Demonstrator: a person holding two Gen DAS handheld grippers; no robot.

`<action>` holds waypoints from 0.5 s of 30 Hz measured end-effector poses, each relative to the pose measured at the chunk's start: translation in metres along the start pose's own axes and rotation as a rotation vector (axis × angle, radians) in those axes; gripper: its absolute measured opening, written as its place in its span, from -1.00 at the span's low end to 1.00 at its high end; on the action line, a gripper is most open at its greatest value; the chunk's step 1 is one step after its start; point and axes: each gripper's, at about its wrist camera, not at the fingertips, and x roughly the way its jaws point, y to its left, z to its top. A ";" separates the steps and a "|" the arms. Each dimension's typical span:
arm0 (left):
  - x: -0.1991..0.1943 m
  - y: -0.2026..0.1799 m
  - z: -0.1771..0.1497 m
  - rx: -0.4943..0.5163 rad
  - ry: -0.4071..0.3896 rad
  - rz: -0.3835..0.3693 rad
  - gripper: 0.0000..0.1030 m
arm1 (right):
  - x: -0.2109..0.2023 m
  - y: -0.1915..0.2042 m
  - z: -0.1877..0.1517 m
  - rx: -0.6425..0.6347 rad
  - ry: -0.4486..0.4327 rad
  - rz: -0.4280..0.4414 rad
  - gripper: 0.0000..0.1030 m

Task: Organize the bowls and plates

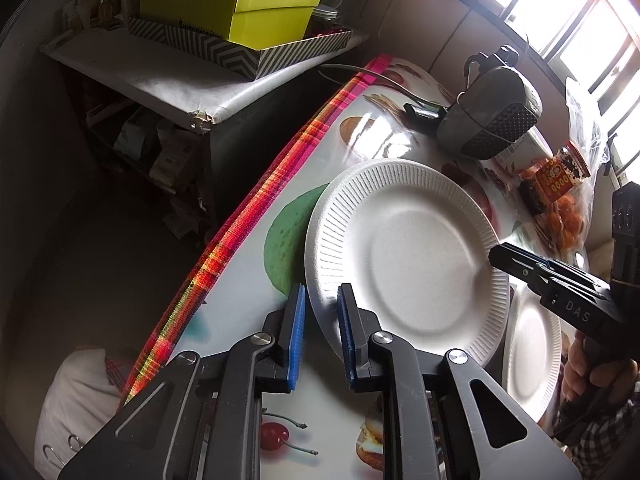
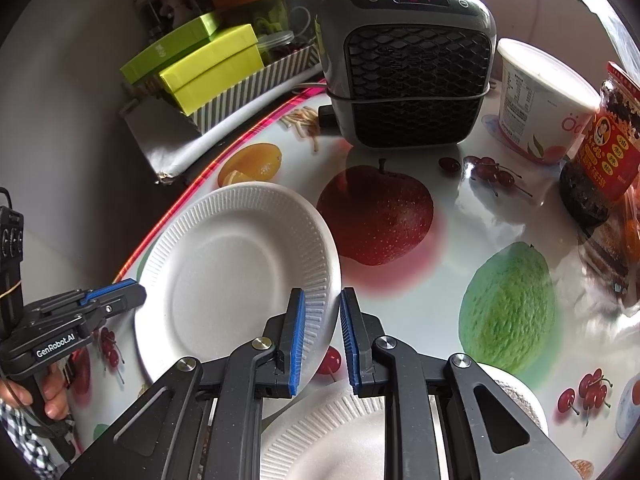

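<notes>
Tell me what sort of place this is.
Probably a home dining corner: a table with a fruit-print cover, a sauce jar and tub beside a small heater, plus a cluttered side shelf.

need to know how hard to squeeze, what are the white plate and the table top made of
White plate: looks like foam or pressed paper, matte, with a ribbed rim; probably light and easily dented. Table top: seems a glossy plastic or vinyl cover printed with fruit; window glare reflects off it.
</notes>
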 end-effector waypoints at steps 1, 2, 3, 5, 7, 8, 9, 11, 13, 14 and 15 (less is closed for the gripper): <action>0.000 0.000 0.000 -0.001 -0.001 0.002 -0.70 | 0.000 0.000 0.000 0.000 0.000 -0.001 -0.66; 0.000 -0.001 0.000 -0.001 -0.001 0.004 -0.70 | 0.000 0.000 0.000 0.002 0.000 0.000 -0.66; -0.001 -0.001 0.000 -0.004 -0.004 0.002 -0.70 | 0.000 0.000 0.000 0.003 0.001 -0.001 -0.66; -0.002 -0.001 0.000 -0.006 -0.008 0.000 -0.71 | 0.000 0.000 0.000 0.005 0.001 -0.004 -0.66; -0.004 -0.002 0.000 -0.006 -0.010 -0.001 -0.72 | 0.000 0.000 0.000 0.010 0.002 -0.005 -0.66; -0.005 -0.002 0.000 -0.005 -0.013 -0.001 -0.72 | -0.001 -0.001 0.000 0.013 0.000 -0.003 -0.66; -0.007 -0.002 0.000 -0.005 -0.016 0.000 -0.72 | -0.002 0.000 0.000 0.017 -0.001 0.000 -0.66; -0.010 -0.003 0.000 -0.001 -0.021 0.000 -0.72 | -0.004 0.001 0.000 0.019 -0.001 0.001 -0.66; -0.014 -0.002 0.000 -0.001 -0.029 -0.001 -0.72 | -0.007 0.003 -0.001 0.022 -0.005 0.005 -0.66; -0.016 -0.003 0.000 -0.001 -0.031 -0.001 -0.72 | -0.009 0.003 -0.001 0.024 -0.008 0.008 -0.66; -0.018 -0.002 0.000 -0.002 -0.034 -0.004 -0.72 | -0.011 0.004 -0.002 0.025 -0.012 0.012 -0.66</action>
